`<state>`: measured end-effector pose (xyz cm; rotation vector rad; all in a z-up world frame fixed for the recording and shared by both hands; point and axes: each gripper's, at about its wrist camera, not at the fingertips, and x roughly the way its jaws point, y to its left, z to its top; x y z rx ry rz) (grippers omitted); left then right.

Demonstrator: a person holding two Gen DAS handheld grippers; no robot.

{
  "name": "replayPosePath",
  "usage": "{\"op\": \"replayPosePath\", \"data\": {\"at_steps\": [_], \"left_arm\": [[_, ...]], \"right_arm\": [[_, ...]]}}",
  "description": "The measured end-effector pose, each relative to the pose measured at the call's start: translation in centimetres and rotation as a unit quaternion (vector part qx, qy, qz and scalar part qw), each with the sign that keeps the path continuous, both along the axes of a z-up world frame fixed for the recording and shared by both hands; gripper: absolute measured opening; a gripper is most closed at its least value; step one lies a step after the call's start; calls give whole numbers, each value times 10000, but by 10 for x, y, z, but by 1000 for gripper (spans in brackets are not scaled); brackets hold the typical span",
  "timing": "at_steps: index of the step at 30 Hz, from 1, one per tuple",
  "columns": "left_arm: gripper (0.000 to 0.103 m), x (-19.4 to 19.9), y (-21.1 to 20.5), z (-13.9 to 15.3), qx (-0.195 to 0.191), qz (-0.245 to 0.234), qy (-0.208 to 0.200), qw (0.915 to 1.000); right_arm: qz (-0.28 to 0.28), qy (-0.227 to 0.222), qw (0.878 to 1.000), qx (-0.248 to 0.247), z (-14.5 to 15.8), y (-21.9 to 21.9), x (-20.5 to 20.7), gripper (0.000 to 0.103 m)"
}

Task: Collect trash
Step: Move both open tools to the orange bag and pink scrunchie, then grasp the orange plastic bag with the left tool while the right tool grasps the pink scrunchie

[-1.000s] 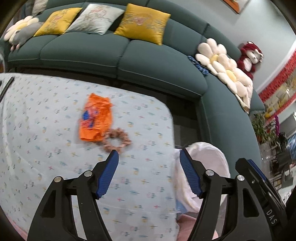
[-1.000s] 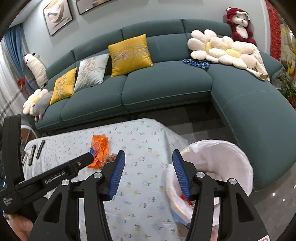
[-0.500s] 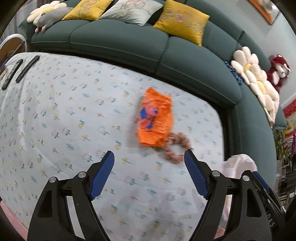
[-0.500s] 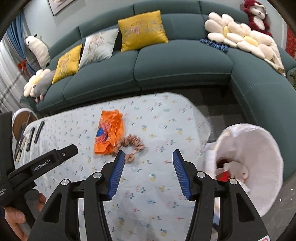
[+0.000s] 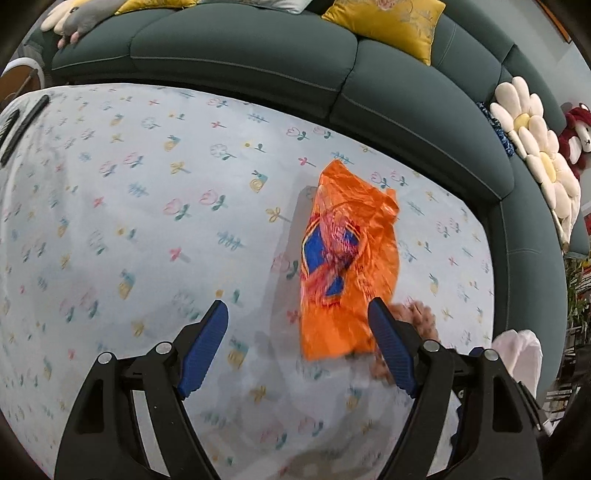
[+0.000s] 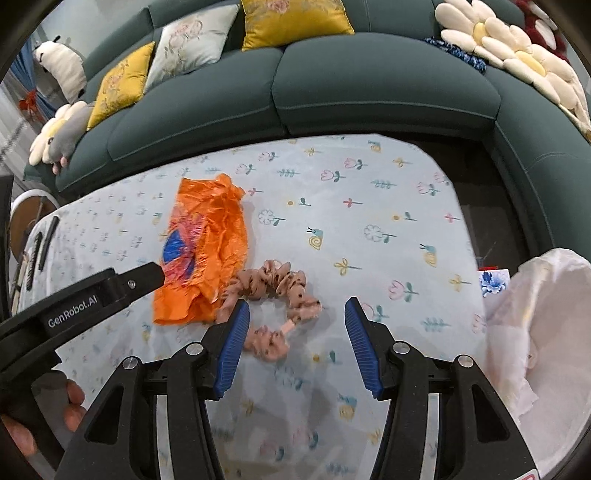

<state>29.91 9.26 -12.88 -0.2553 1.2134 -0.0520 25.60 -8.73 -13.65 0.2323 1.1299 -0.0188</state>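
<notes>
An orange wrapper [image 5: 347, 258] lies crumpled on the desk [image 5: 147, 206], which is covered with a pale flowered cloth, and a pink scrunchie [image 6: 280, 291] lies touching the wrapper's near right corner. The left claw [image 5: 297, 325] is spread wide with nothing between its blue pads; the wrapper's lower edge lies between them in the left wrist view, close to the right pad [image 5: 388, 347], but contact cannot be told. The right claw [image 6: 295, 321] is likewise wide open and holds nothing, with the near part of the scrunchie lying between its pads, closest to the left one. A bin [image 6: 546, 332] lined with a white bag stands off the desk's right end. Two dark remotes [image 6: 42, 243] lie at the desk's far left end. A green sofa [image 6: 369, 85] with yellow cushions [image 6: 291, 18] curves behind the desk.
</notes>
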Motion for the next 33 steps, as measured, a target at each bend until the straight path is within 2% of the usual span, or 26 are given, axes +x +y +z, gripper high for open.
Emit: {"op": "replayPosePath", "data": {"at_steps": [2,5,7,10,11,14,16,19,25,33], "left_arm": [[72,8,-2,-7,8,-34,48,10000],[64,18,-8,-18,-22,-151,152,9998],[56,20,-13,-25,-62,-217,210,9995],[52,20,-18,-27,-44,-288,170,9994],[50,20,-20,-27,-42,-333,157,9993],[30,18,-23,-28,-36,-454,169,9988],[10,16,-25,-29,-57,-493,219,9985],[5,8,-26,-29,-108,-535,272,9981],[4,-16,-34,-14,0,-650,152,9978],[4,-46,-54,34,55,-855,-280,9959]], "right_arm": [[2,85,10000,-6,-8,0,7,52],[-2,177,9998,-23,-19,0,14,51],[12,248,9997,1,-25,0,17,43],[23,376,9993,17,-36,0,18,32],[20,336,9994,-35,-37,1,16,31],[38,309,9994,-133,-36,2,14,26],[17,313,9994,-123,-37,1,13,19],[-42,337,9994,-62,-38,-5,8,11],[-133,388,9991,52,-29,-13,-12,8],[-409,-215,9988,142,32,-45,-43,8]]}}
